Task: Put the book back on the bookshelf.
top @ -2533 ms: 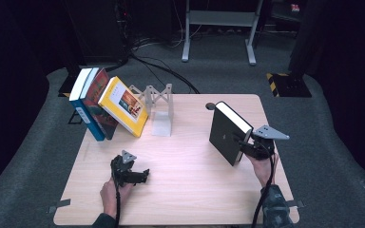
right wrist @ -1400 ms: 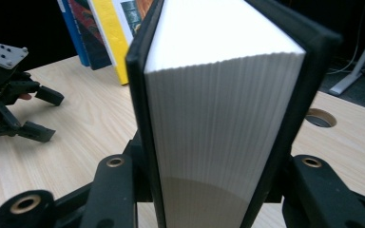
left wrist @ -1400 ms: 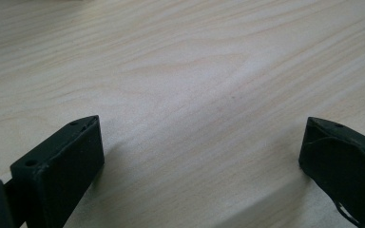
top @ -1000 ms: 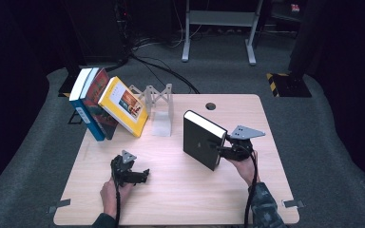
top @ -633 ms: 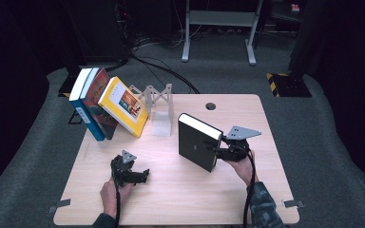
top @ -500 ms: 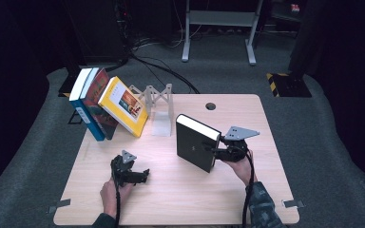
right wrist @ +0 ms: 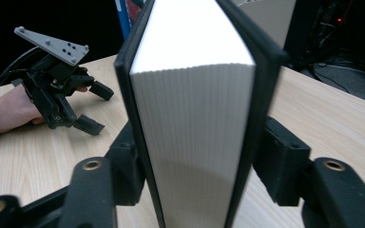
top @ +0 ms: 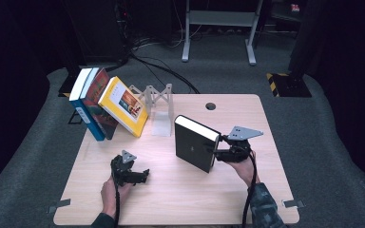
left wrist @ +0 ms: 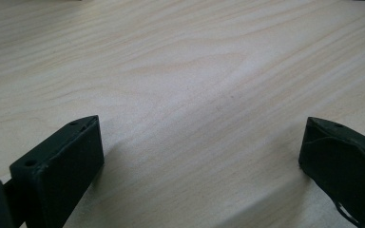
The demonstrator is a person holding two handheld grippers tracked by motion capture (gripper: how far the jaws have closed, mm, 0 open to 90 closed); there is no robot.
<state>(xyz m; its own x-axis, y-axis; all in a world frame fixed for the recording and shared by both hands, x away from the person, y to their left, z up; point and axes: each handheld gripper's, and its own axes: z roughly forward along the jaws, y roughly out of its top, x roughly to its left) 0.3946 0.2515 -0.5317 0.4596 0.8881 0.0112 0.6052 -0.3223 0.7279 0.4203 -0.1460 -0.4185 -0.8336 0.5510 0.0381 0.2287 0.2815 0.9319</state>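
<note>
The black book stands upright near the middle of the table, its page edges toward the right gripper, whose jaws are clamped on both covers; in the right gripper view the book fills the gap between them. I judge the work about half done; the book is lifted but not yet placed beside the leaning books and the grey bookend. The left gripper rests on the wood, jaws wide, holding nothing. No writing is readable.
</note>
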